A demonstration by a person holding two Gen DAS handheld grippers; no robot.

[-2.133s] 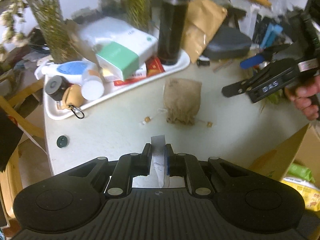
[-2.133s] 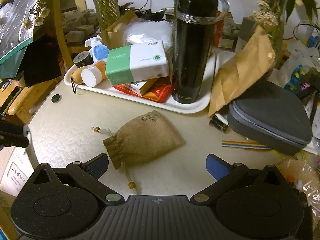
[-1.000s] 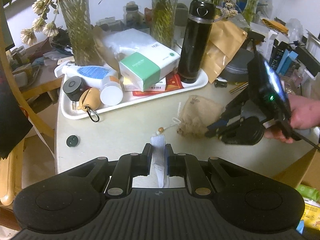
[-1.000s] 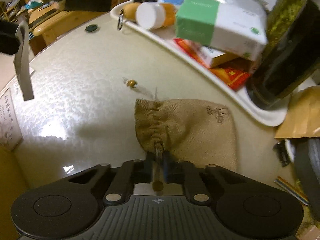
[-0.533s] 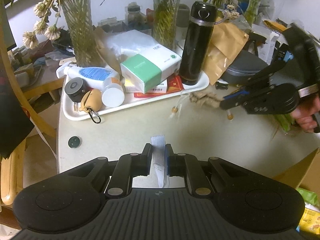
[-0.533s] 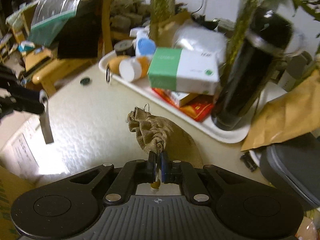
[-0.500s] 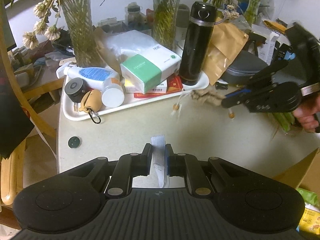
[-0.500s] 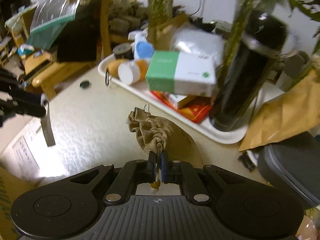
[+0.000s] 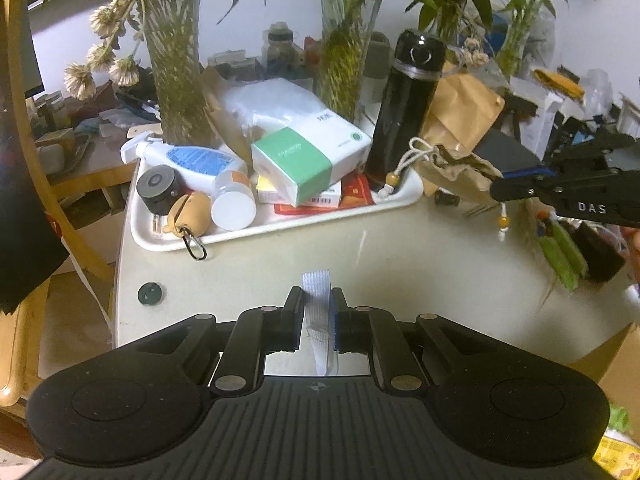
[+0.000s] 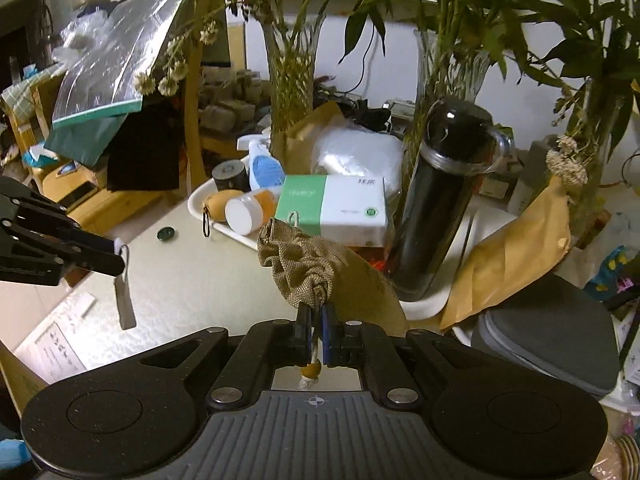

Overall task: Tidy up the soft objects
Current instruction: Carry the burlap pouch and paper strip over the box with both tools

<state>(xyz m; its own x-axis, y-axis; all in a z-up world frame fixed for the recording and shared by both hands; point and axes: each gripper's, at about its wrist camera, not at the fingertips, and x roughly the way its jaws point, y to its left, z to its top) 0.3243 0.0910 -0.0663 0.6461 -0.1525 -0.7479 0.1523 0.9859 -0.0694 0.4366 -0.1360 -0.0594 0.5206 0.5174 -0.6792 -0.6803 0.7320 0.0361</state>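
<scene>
Right tool (image 10: 315, 326) pinches burlap pouch (image 10: 306, 266) (airborne); left tool (image 9: 316, 320) clamps strap (image 9: 318, 312).

Little burlap drawstring pouch (image 10: 310, 266) is hanging in the air above the counter (image 9: 400, 264), pinched at its gathered neck, all scrunched up. Cords with wooden beads (image 9: 503, 222) dangle off it. It's just in front of the tray (image 9: 280, 232).
</scene>
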